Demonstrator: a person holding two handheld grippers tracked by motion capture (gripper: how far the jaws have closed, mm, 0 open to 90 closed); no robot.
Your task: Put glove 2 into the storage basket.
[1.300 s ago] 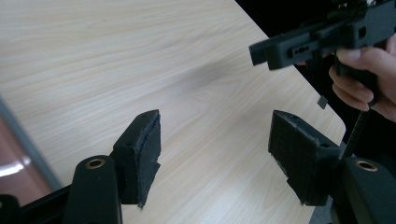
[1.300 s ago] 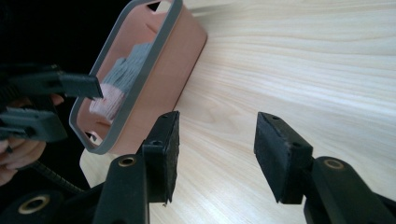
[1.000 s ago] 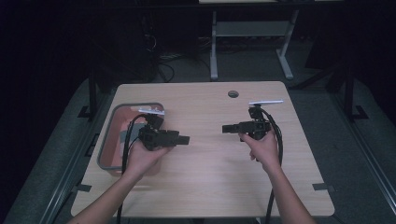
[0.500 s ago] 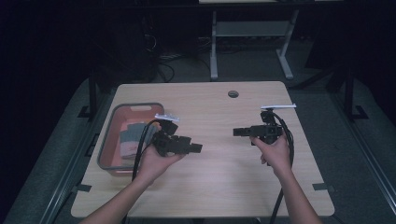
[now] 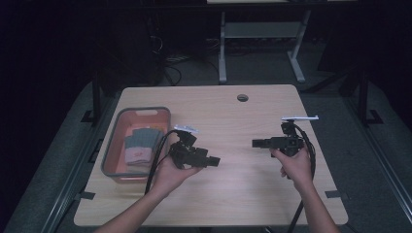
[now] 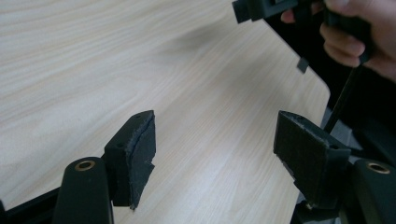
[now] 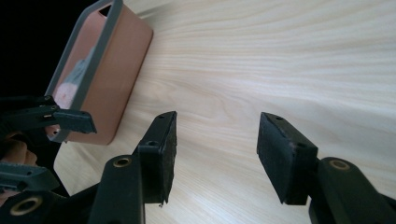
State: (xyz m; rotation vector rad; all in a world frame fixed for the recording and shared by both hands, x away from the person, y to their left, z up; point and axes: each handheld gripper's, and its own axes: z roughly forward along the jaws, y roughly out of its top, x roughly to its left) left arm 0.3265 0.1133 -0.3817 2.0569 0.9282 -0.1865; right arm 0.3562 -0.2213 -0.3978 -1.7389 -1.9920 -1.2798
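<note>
**Both grippers empty over the table**

The pink bin with folded cloth sits at the table's left edge. Just beside it, the left gripper has been opening, with nothing between the jaws. The right gripper, well apart, is open wide and also empty.

The high view is dim: the pale wood-grain rectangular table is evenly lit from above and its surroundings fall to near black. Both gripper views are brighter; the far tabletop is soft, with slight blur.
</note>
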